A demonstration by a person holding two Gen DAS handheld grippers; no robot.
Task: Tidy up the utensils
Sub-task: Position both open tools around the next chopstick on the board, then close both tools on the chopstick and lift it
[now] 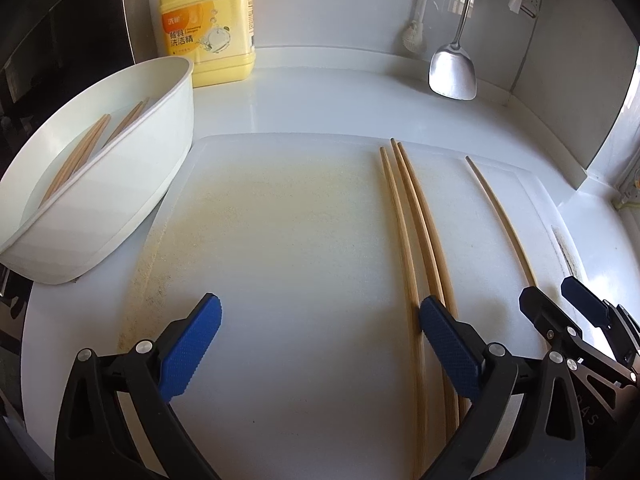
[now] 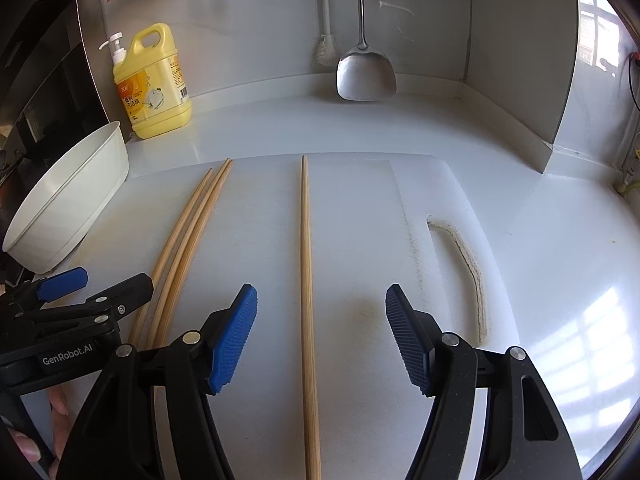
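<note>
Three wooden chopsticks (image 1: pixel 412 220) lie side by side on the white cutting board (image 1: pixel 280 220), and a single chopstick (image 1: pixel 500 216) lies apart to their right. My left gripper (image 1: pixel 320 316) is open low over the board; its right finger (image 1: pixel 444 340) hangs over the bundle. In the right wrist view the single chopstick (image 2: pixel 306 280) runs between the pads of my open right gripper (image 2: pixel 320 308), and neither pad touches it. The bundle (image 2: pixel 188 232) lies to its left. A white oval holder (image 1: pixel 120 184) at the left has chopsticks (image 1: pixel 80 156) in it.
A yellow detergent bottle (image 1: pixel 208 28) stands behind the holder. A metal spatula (image 2: pixel 364 76) and a white brush (image 2: pixel 326 52) hang on the back wall. A wall corner (image 2: pixel 548 152) juts out at the right. The board's handle slot (image 2: pixel 464 264) lies right of my right gripper.
</note>
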